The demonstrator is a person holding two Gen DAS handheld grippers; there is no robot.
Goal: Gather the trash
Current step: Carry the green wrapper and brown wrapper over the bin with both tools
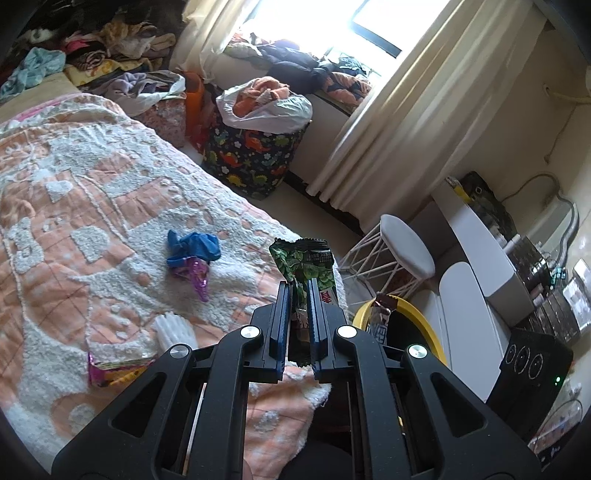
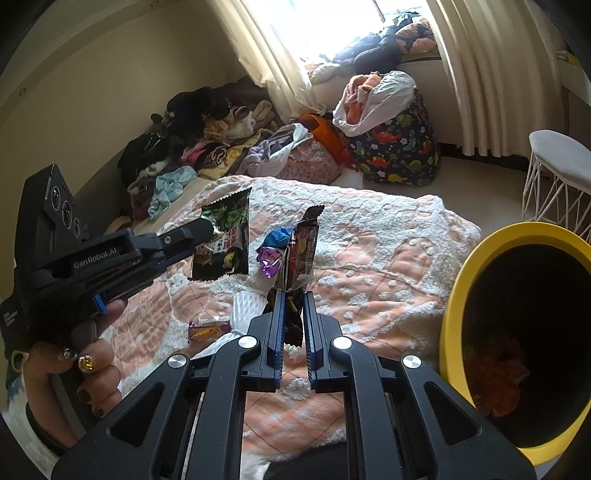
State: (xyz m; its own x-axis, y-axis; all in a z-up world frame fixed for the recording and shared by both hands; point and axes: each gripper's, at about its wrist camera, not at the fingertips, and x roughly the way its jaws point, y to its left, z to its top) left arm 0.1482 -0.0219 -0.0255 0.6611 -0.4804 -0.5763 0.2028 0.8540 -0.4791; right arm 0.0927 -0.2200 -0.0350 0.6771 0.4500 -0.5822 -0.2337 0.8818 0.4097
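Yellow bin (image 2: pixel 458 295) cut off at right edge.

Blown-out window (image 1: pixel 332 26) backlight, dim foreground, fisheye-curved dark edges

1. Bed (image 1: pixel 110 206) — covered by a peach-and-white tufted blanket (image 2: pixel 369 240).
2. Mid-blanket: a crumpled blue wrapper (image 1: pixel 192 247) touching a purple foil wrapper (image 1: pixel 199 278).
3. Nearer edge: a white ridged item (image 1: pixel 173 328) beside a purple-and-yellow wrapper (image 1: pixel 114 371).
4. Far end — a heap of mixed clothes (image 2: pixel 192 147).
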